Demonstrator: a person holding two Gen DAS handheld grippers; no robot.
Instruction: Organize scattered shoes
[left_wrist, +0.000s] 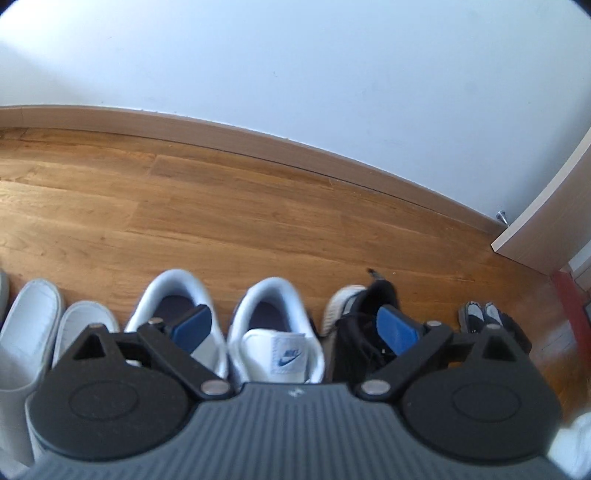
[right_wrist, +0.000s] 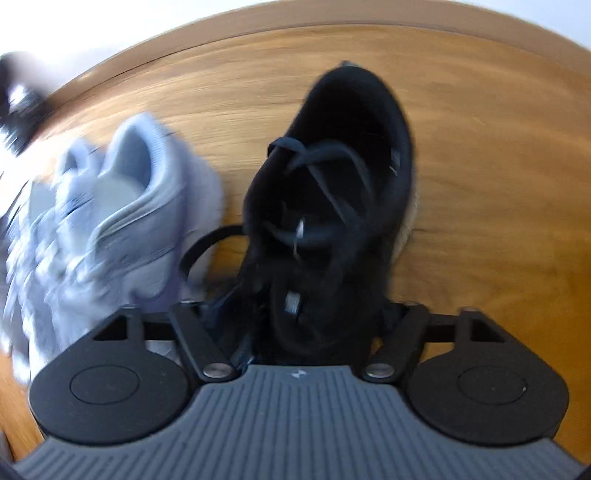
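Right wrist view: the black shoe (right_wrist: 332, 206) is sitting between the right gripper (right_wrist: 301, 325) fingers, which are closing on it above the floor (right_wrist: 498, 177), beside a grey sneaker (right_wrist: 122, 221). The left gripper (left_wrist: 295, 325) fingers are standing wide over white sneakers (left_wrist: 277, 332) lined along the floor.

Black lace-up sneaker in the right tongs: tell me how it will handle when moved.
The black lace-up sneaker probably flexes, since its upper looks like soft fabric. Its loose laces trail toward the pale grey sneaker and may snag. Held only near the tongue by the right tongs, it may swing.
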